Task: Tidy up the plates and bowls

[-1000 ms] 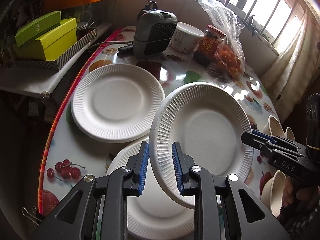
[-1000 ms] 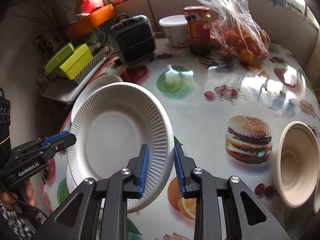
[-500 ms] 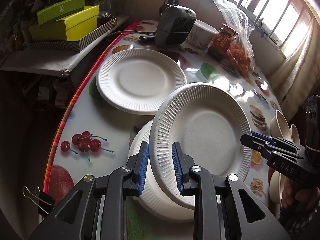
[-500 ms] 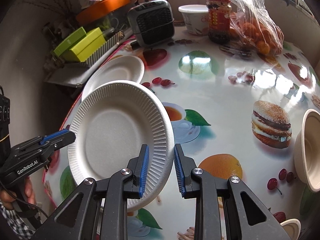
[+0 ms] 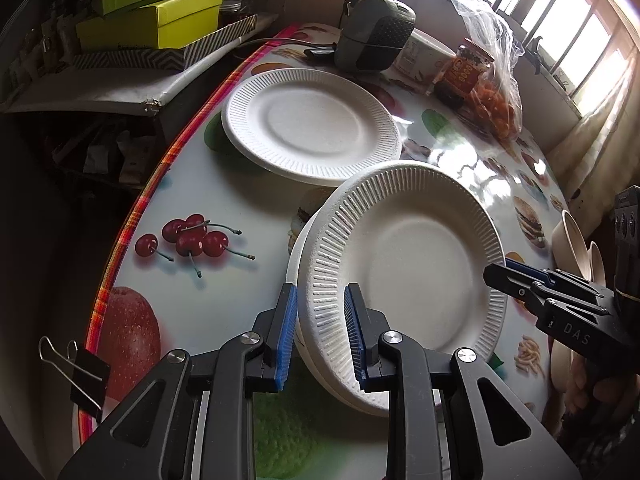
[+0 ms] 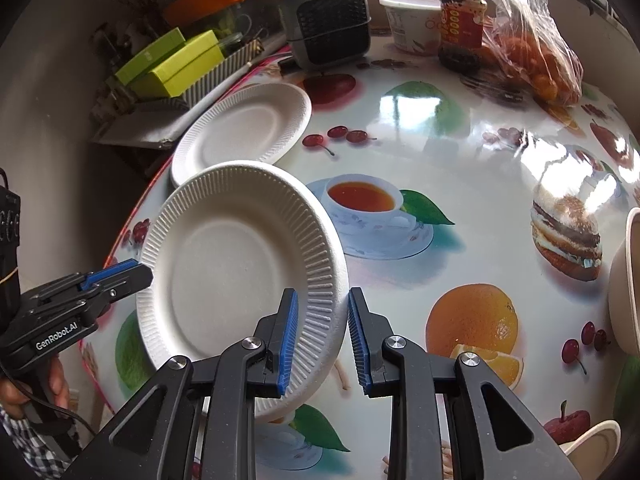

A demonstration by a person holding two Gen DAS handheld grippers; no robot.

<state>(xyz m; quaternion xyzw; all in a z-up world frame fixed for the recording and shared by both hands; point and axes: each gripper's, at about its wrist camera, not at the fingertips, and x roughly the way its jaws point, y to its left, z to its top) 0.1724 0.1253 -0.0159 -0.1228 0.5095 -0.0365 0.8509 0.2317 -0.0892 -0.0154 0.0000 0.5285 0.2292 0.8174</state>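
A white paper plate [image 5: 408, 264] [image 6: 232, 272] is held tilted between both grippers. My left gripper [image 5: 320, 328] is shut on its near rim, and the tip of this gripper [image 6: 132, 274] shows at the plate's left edge in the right wrist view. My right gripper [image 6: 322, 336] [image 5: 504, 274] is shut on the opposite rim. Just beneath the held plate lies another white plate [image 5: 298, 256], mostly hidden. A third plate [image 5: 308, 124] [image 6: 248, 128] rests flat further back near the table's edge. Beige bowls [image 5: 572, 240] [image 6: 628, 284] stand at the right.
At the back of the fruit-print table [image 6: 460, 152] stand a dark heater [image 5: 372, 36], a white tub [image 6: 412, 20], a jar [image 6: 460, 20] and a bag of oranges [image 6: 536, 52]. Green boxes [image 5: 152, 16] sit on a shelf at the left. A binder clip [image 5: 80, 368] grips the table's edge.
Both grippers carried the plate down and toward the near table edge. It now almost covers the plate beneath. The far plate looks further away.
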